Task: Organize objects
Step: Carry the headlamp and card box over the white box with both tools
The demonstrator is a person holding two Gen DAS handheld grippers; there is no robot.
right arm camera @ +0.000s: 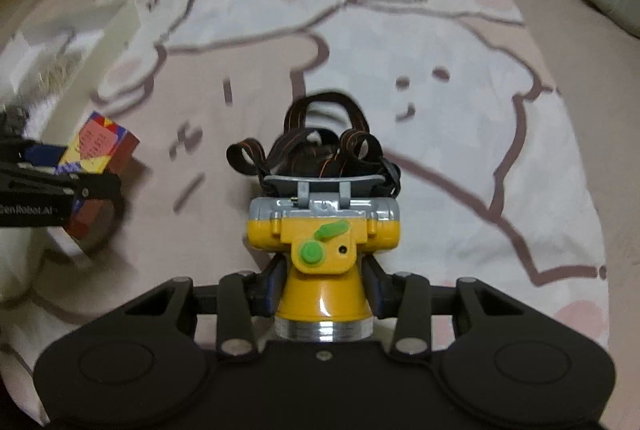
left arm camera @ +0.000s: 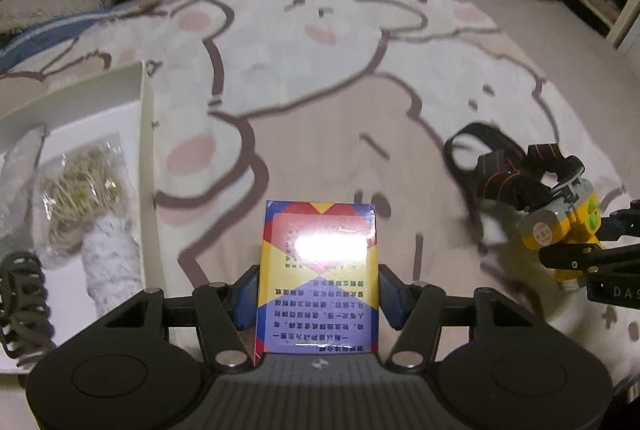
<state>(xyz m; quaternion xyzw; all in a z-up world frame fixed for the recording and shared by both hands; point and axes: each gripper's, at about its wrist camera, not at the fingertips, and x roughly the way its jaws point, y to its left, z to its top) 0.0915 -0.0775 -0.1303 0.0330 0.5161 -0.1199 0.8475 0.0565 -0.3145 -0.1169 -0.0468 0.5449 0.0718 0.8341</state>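
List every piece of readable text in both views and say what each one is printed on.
"GenRobot.AI": on the side of the left gripper, seen from the right wrist view.
"DAS": cut off at the frame edge, on the side of the right gripper, seen from the left wrist view.
Card box: lines of Chinese print, upside down and partly washed out by glare; too blurred to read.
Yellow headlamp: a round sticker in the left wrist view, illegible.

Red, yellow and blue card box [left arm camera: 318, 278]; yellow headlamp [right arm camera: 323, 242] with green buttons, orange-striped black straps.
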